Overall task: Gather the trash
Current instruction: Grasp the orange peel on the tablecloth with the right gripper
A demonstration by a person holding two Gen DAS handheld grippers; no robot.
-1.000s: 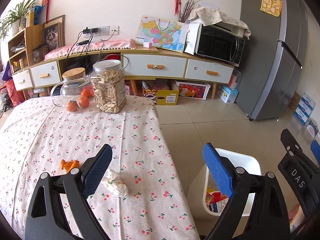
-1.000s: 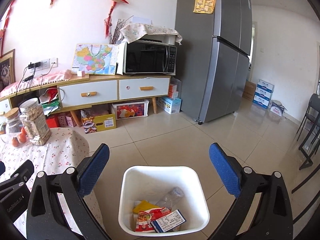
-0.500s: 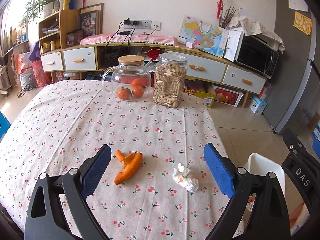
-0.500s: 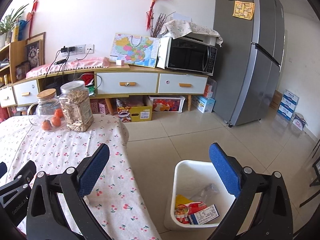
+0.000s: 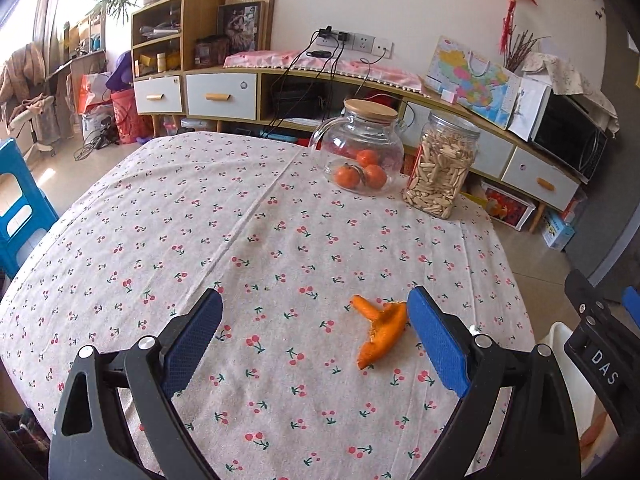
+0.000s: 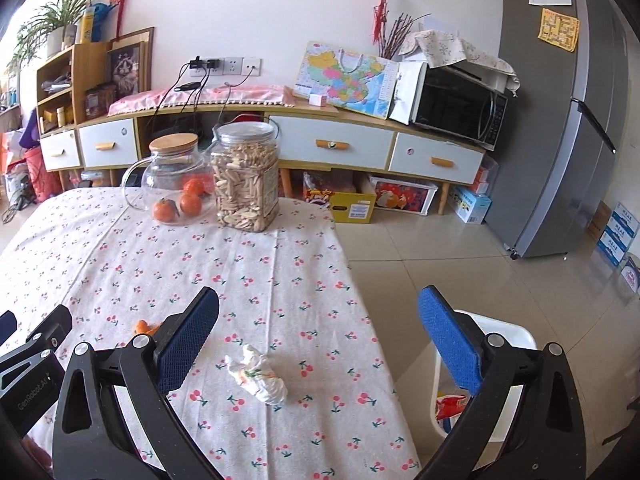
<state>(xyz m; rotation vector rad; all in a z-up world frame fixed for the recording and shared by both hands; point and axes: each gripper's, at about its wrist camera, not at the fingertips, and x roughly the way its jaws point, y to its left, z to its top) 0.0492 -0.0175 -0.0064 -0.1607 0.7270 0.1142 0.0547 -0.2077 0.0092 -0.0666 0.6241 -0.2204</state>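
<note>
Just inside the left gripper [image 5: 314,334] lies orange peel [image 5: 380,330].

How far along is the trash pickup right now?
Some wrappers already sit in the white bin. Nothing is in hand: left gripper and right gripper are both open. Left: the orange peel and crumpled tissue on the tablecloth.

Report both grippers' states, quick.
Left gripper: open, empty, above the orange peel.
Right gripper: open, empty, above the crumpled tissue.
</note>
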